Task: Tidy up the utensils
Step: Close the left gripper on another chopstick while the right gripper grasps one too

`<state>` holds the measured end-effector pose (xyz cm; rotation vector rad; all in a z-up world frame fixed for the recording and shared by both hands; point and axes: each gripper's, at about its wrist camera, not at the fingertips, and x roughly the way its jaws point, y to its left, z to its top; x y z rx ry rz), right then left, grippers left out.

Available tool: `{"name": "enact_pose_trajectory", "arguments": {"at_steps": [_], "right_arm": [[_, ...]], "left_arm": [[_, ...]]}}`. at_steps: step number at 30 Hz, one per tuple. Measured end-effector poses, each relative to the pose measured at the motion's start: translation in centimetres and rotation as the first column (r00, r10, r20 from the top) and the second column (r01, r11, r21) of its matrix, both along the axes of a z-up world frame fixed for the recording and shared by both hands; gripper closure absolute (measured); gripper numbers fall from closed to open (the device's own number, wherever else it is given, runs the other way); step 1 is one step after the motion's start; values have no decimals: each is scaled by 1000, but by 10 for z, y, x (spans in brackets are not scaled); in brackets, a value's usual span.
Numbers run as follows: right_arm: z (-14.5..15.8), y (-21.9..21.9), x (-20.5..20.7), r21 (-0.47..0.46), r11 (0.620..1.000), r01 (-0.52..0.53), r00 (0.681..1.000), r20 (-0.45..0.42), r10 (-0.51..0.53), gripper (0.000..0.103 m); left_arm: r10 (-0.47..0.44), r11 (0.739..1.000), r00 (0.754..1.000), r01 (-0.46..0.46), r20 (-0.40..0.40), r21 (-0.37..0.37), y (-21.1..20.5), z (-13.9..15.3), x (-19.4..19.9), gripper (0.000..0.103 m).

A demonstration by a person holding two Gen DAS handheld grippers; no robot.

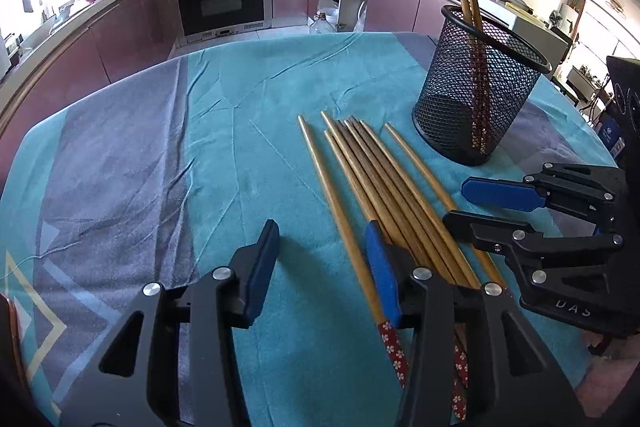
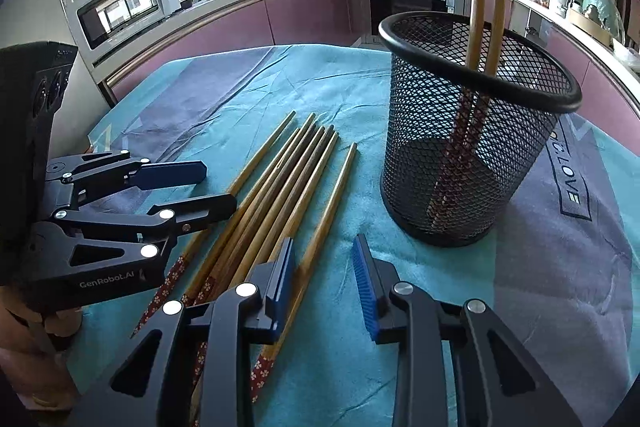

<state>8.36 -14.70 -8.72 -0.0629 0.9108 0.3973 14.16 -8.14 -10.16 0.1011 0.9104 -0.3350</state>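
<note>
Seven chopsticks (image 1: 372, 179) flat, tips away.

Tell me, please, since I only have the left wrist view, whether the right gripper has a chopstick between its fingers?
Observer: The right gripper is open. The outermost chopstick runs into its gap beside one pad, unclamped.
Operator: Thank you. What lies past the mesh basket?
Observer: Beyond the mesh basket the tablecloth carries the printed word "LOVE".
Operator: And what is under the left gripper?
Observer: A hand grips the handle below the left gripper.
</note>
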Motion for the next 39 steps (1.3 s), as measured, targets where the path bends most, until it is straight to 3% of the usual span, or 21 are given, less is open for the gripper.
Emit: {"name": "enact_pose_trajectory", "arguments": {"at_steps": [6, 10, 19, 26, 39], "right_arm": [[-1, 5, 8, -18, 1000, 11, 1000, 12, -11, 81], [-1, 3, 8, -8, 1000, 12, 1000, 4, -12, 91], [0, 2, 14, 5, 1000, 20, 1000, -6, -20, 91], [1, -6, 14, 50, 998, 34, 999, -23, -33, 98], [25, -15, -5, 118, 993, -20, 1000, 25, 17, 98]], "left_arm": [[11, 1000, 1000, -11, 5, 23, -4, 0, 10, 67], [12, 1000, 1000, -12, -1, 14, -4, 0, 10, 83], [29, 1000, 1000, -29, -6, -5, -3, -1, 12, 84], [51, 998, 999, -52, -13, -35, 0, -1, 9, 95], [35, 994, 999, -36, -11, -105, 10, 11, -9, 95]]}}
